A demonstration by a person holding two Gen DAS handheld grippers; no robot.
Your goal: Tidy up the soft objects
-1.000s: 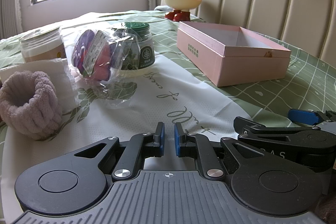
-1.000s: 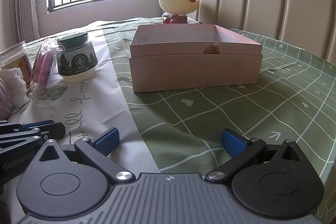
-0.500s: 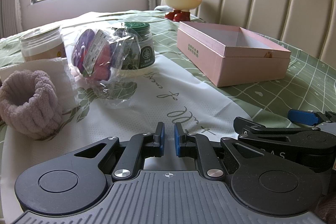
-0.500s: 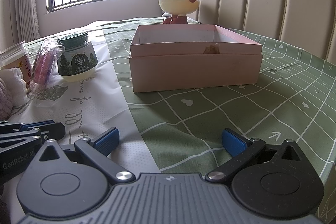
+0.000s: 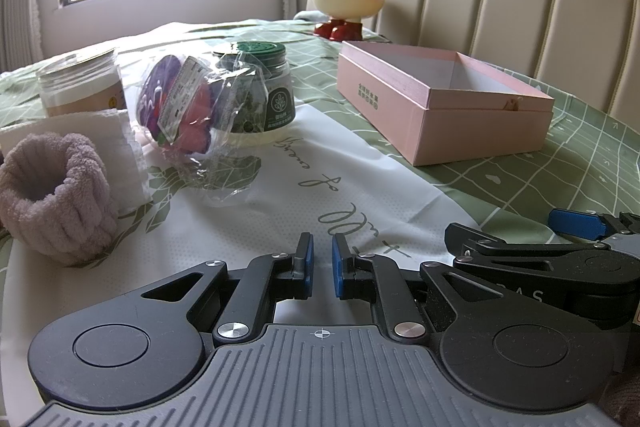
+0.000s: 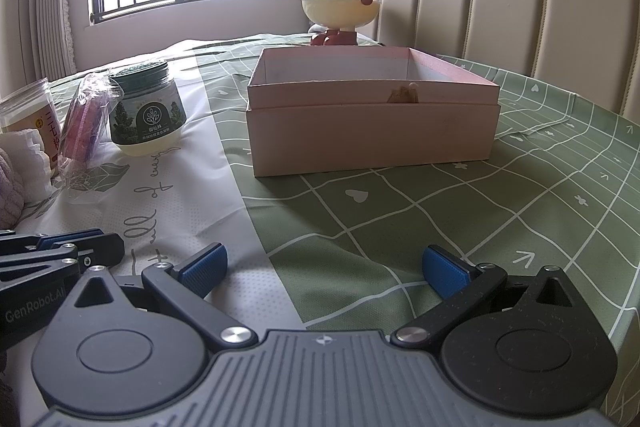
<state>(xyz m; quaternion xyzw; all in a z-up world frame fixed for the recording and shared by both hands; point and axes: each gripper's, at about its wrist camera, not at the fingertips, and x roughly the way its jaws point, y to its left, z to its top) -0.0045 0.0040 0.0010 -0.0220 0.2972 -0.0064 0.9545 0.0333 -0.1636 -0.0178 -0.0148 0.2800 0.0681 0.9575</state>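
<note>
Green-checked worktop [image 6: 440, 211], nothing picked up yet.
Your left hand-held gripper [image 5: 320, 263] is pressed together, your right hand-held gripper [image 6: 324, 263] spread; the lilac plush wristband [image 5: 56, 195] sits far left, touching folded white cloths [image 5: 100, 143] you might drag along.

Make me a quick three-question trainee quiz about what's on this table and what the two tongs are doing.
1. True or false: the pink box already holds the fluffy wristband.
2. Which tongs are open? A. left tongs B. right tongs
3. Fill in: the clear bag of colourful items leans against the green-lidded ____.

Key: 1 false, the wristband lies on the table beside folded white cloths. 2 B. 3 jar.
</note>
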